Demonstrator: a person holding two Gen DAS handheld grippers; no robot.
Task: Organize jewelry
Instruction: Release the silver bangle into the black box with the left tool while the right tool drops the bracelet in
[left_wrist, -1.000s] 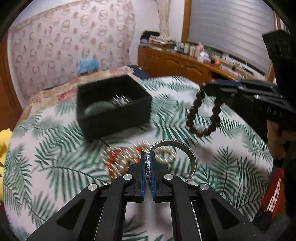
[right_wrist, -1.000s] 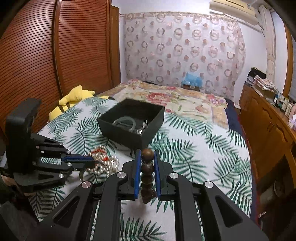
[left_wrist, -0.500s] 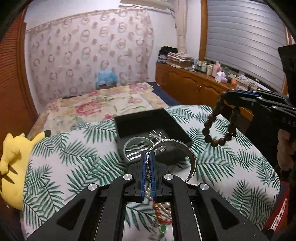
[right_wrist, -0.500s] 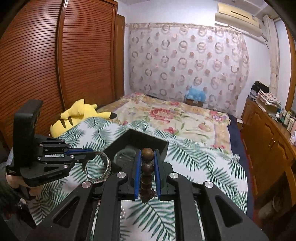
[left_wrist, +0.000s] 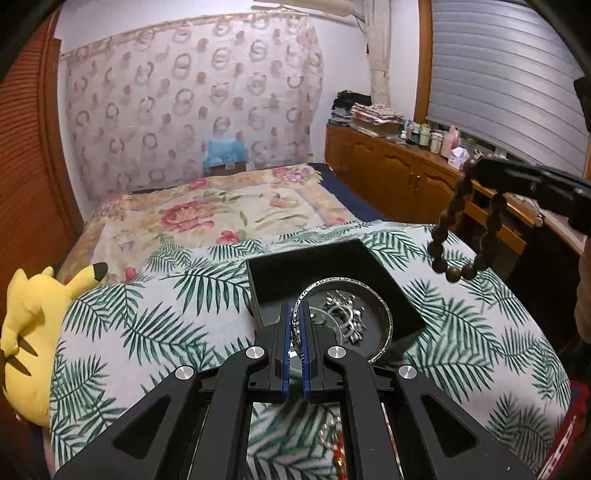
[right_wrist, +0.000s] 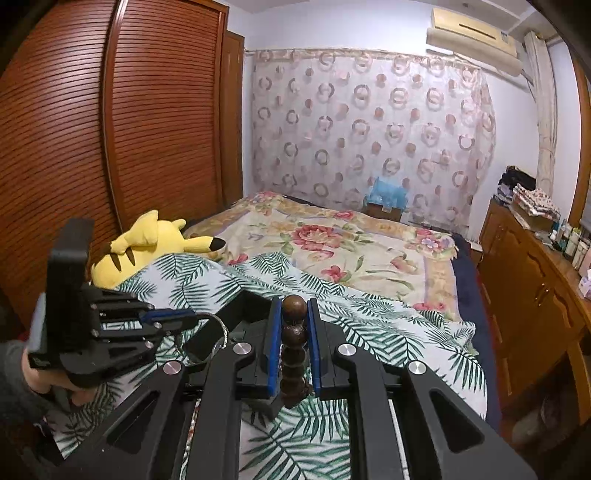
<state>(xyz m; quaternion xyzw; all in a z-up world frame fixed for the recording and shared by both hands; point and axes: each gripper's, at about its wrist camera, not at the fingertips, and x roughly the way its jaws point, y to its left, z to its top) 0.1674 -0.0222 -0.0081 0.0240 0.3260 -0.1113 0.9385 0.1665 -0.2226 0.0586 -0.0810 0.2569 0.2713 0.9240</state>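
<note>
Your left hand-held gripper (left_wrist: 295, 325) pinches a silver bangle (left_wrist: 382, 321) by its rim between blue pads, the ring hanging above the open black box (left_wrist: 306, 264) on the bed's palm-leaf spread (left_wrist: 155, 325). A pale bangle and a spiky silver piece (left_wrist: 343, 317) already lie inside the box. Your right hand-held gripper (right_wrist: 293, 332) clamps a brown wooden bead bracelet (right_wrist: 293, 332), whose loop dangles in the air right of the box in the left wrist view. A pearl-and-red beaded strand (left_wrist: 334, 443) lies on the spread below your left gripper. A yellow plush toy (right_wrist: 147, 247) rests at the bed's edge.
</note>
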